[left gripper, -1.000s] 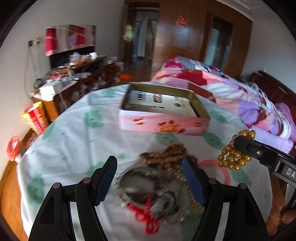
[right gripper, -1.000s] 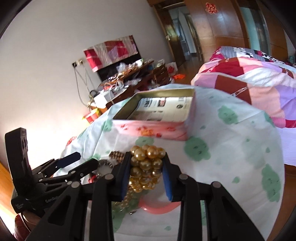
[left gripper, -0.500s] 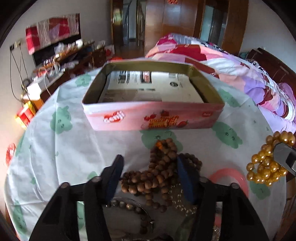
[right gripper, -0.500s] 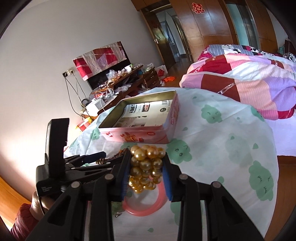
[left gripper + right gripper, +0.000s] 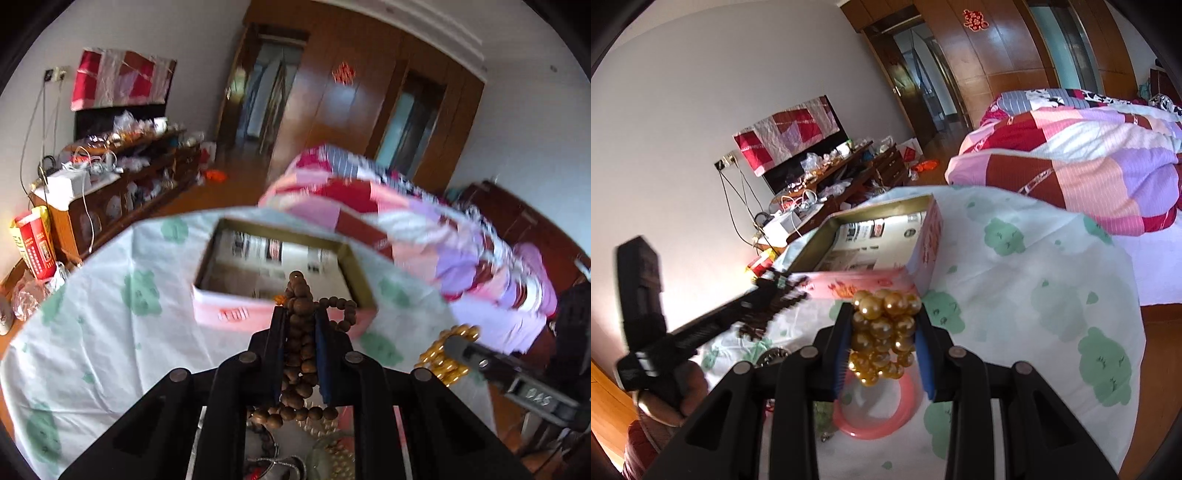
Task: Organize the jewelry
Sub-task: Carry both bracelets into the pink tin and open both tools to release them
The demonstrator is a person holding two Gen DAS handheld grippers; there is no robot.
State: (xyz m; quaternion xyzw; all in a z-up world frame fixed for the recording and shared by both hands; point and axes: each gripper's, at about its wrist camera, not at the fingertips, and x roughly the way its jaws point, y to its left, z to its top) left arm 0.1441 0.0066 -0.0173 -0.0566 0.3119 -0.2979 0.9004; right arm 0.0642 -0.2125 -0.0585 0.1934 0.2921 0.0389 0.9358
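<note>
Jewelry items are held in both grippers above the worktop (image 5: 92, 332). The left gripper (image 5: 300, 354) is pressed together on a wooden bead strand (image 5: 298, 332); the strand stands up past the fingertips at frame centre and hangs in loops below them. The right gripper (image 5: 882, 332) pinches a bunched gold bead necklace (image 5: 882, 328) between its blue pads, low in the centre of the right wrist view.

Container: a pink tin box (image 5: 229, 310) sits open on the worktop, just above centre in the left wrist view. Its interior is lined with printed paper (image 5: 875, 240). No jewelry is visible inside it. In the left wrist view the strand's upper end overlaps the box's near wall.

Remaining items: a pink bangle (image 5: 879, 417) lies flat on the worktop directly below the gold necklace. Pale beads (image 5: 332, 424) and metal pieces (image 5: 273, 461) lie at the bottom of the left wrist view, partly hidden by the gripper.

Edges and room: bare cloth extends to the left of the box in the left wrist view and to the right of the box in the right wrist view. The worktop's rounded edge falls away at right toward a wood floor (image 5: 1160, 332).

Surface: a white tablecloth with green prints. Surroundings: a bed with a patchwork quilt (image 5: 1071, 166) at upper right, a cluttered cabinet (image 5: 122, 177) at left, and wooden doors (image 5: 332, 99) at the top.
</note>
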